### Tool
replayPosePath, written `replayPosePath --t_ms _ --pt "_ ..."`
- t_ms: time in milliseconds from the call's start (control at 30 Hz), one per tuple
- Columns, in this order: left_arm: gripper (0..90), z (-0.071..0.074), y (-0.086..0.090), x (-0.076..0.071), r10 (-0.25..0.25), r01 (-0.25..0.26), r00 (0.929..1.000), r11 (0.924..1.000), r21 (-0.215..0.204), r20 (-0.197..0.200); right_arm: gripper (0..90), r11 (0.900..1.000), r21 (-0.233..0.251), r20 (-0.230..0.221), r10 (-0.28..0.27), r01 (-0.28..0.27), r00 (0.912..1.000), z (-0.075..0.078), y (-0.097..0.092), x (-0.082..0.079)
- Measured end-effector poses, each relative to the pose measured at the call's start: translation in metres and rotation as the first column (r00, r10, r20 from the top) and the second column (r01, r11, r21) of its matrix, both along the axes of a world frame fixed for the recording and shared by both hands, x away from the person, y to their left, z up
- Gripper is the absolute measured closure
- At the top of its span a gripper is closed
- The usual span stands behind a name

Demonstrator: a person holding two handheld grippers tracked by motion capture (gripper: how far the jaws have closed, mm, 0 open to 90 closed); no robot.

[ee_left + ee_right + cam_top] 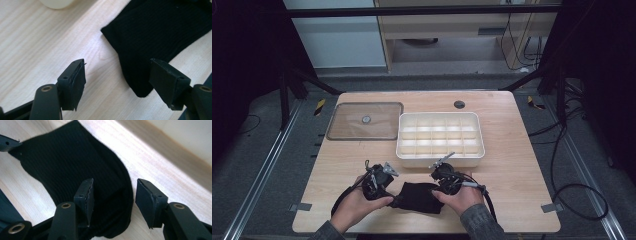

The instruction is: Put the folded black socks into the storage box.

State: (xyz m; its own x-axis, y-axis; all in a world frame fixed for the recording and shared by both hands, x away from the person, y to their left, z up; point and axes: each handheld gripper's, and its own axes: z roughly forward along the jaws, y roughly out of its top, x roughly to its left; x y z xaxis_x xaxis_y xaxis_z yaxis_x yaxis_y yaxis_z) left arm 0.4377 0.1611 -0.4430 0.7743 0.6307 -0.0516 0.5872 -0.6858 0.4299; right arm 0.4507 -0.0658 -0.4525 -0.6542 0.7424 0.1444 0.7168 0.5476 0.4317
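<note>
Black cloth (419,197): flat, table's near edge.
Left gripper (117,80): jaws spread, straddling cloth corner.
Right gripper (113,200): jaws spread over folded edge.
Risk: pinching one layer; fold slips open.

Black ribbed knit cloth (160,37), matt and soft-looking, fine vertical ribbing visible, is seen at the table's near edge. Pale wood-grain table top (512,150) is seen as smooth laminate with a low sheen. Cream plastic divided tray (440,139) at the table's centre: smooth, slightly glossy walls. Flat clear plastic lid (365,121) toward the far left corner: transparent, glossy, a small grey round piece at its middle. Left gripper (117,82) and right gripper (113,200): matt black plastic jaws, pad faces roughly textured with serrated edges, brass-coloured metal inserts at the pivots.
</note>
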Motion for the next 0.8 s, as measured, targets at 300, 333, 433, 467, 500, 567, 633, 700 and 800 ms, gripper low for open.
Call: replayPosePath --t_ms 300,333,433,467,500,567,633,700,800 --pt "39.4 -0.009 -0.002 -0.005 -0.032 0.031 0.9984 0.9994 -0.016 -0.046 51.0 0.9995 -0.014 -0.017 0.027 -0.027 0.9995 -0.004 0.001 -0.004" --pt "39.9 -0.01 -0.003 -0.005 -0.039 0.038 0.9978 0.9991 -0.018 -0.054 51.8 0.9993 -0.015 -0.018 0.033 -0.034 0.9993 -0.004 0.001 -0.004" --pt "40.9 -0.013 -0.005 -0.006 -0.058 0.057 0.9961 0.9983 -0.006 -0.067 53.4 0.9991 -0.019 -0.018 0.037 -0.038 0.9991 -0.005 0.001 -0.005" --pt "43.8 -0.014 -0.006 -0.006 -0.059 0.059 0.9956 0.9982 -0.007 -0.072 56.1 0.9991 -0.02 -0.022 0.036 -0.036 0.9991 -0.005 0.002 -0.006" --pt "43.8 -0.015 -0.007 -0.006 -0.063 0.063 0.9952 0.998 -0.005 -0.076 56.1 0.9991 -0.02 -0.022 0.036 -0.036 0.9991 -0.005 0.002 -0.006" --pt "49.8 -0.016 -0.008 -0.005 -0.066 0.066 0.9942 0.9978 -0.011 -0.084 60.2 0.9986 -0.021 -0.018 0.049 -0.049 0.9986 -0.005 0.001 -0.006" --pt "53.8 -0.017 -0.008 -0.005 -0.069 0.068 0.9937 0.9975 -0.017 -0.088 63.3 0.9985 -0.019 -0.024 0.051 -0.052 0.9984 -0.004 0.001 -0.007" --pt "57.5 -0.018 -0.008 -0.003 -0.068 0.066 0.9933 0.9976 -0.022 -0.094 64.6 0.998 -0.017 -0.023 0.06 -0.061 0.9979 -0.003 -0.001 -0.008" --pt "64.1 -0.019 -0.006 -0.001 -0.065 0.063 0.9931 0.9976 -0.029 -0.098 64.4 0.9979 -0.014 -0.03 0.063 -0.064 0.9976 -0.003 -0.002 -0.009"
